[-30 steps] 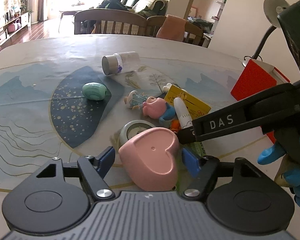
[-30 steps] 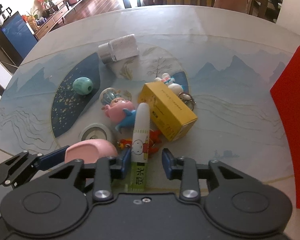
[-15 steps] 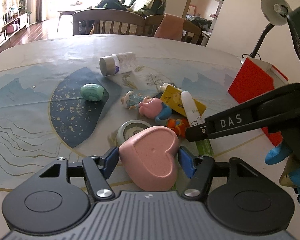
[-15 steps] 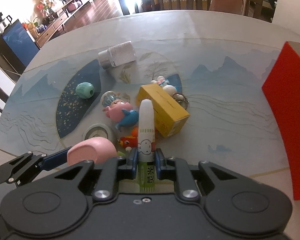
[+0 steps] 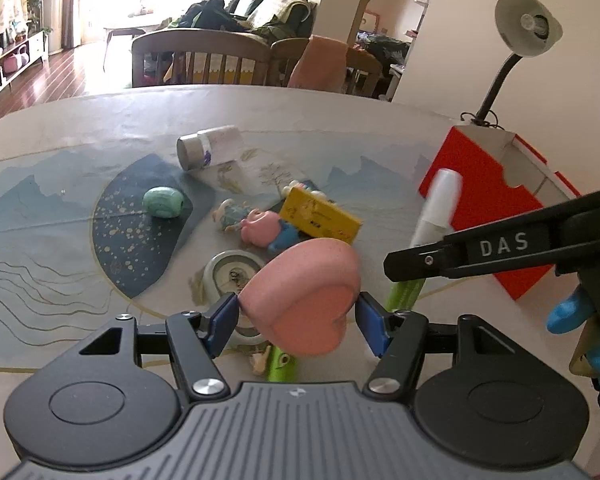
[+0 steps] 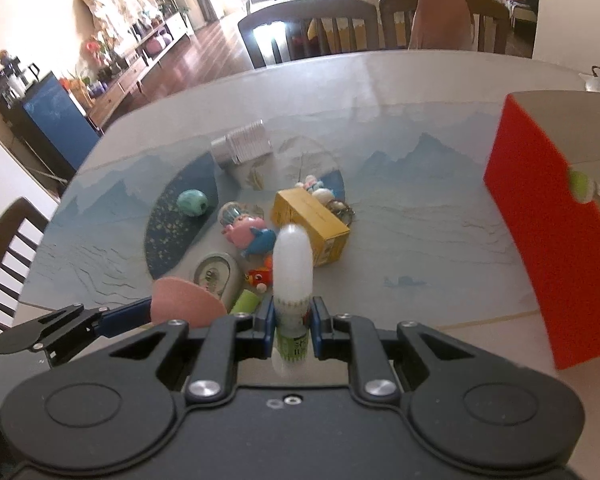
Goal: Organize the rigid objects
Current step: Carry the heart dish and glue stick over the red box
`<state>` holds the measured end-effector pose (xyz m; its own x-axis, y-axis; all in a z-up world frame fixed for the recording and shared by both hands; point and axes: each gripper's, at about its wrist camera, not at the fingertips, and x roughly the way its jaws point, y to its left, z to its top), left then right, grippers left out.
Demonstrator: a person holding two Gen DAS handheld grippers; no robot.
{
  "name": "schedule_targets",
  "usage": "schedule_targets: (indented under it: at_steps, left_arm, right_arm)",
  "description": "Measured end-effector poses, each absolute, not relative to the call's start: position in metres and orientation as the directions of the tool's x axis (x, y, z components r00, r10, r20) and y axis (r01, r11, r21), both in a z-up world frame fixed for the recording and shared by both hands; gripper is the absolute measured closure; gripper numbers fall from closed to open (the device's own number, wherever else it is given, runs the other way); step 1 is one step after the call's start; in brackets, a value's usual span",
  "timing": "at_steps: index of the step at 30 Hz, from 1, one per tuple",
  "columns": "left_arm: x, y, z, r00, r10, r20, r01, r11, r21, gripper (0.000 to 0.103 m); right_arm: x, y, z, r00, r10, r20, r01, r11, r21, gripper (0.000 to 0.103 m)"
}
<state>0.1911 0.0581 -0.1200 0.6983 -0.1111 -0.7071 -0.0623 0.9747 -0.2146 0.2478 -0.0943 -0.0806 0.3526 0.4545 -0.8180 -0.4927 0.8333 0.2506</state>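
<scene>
While both grippers hung above the worktop, the right gripper had its jaws clamped on the white tube, long axis running toward 12 o'clock. The red box lay at 2 o'clock, nearer this hand. The left gripper jaws gripped the pink heart.

pink heart held, tube alongside

the left gripper clamps a pink heart between its blue pads, clear of the table. to its right the other gripper's black finger crosses in, gripping a white-capped green tube. ahead lie a yellow box, a pig toy and a round tin; the red box stands ahead to the right.
</scene>
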Motion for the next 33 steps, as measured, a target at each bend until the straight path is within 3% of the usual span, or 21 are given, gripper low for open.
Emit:
schedule_targets:
  at_steps: [12,33]
  left_arm:
    - [0.191,0.031,-0.069,0.713,-0.136,-0.688,-0.016,0.978,-0.210,0.039]
    - [0.265,-0.078,-0.015,0.697,-0.231,-0.679,0.144,0.972,-0.184,0.039]
  right_arm:
    - [0.249,-0.150,-0.031,0.400,0.518,-0.756,-0.479,0.821,0.309,0.087]
    - [0.319,-0.274,0.016,0.519,0.484,-0.705,-0.400,0.866,0.300,0.087]
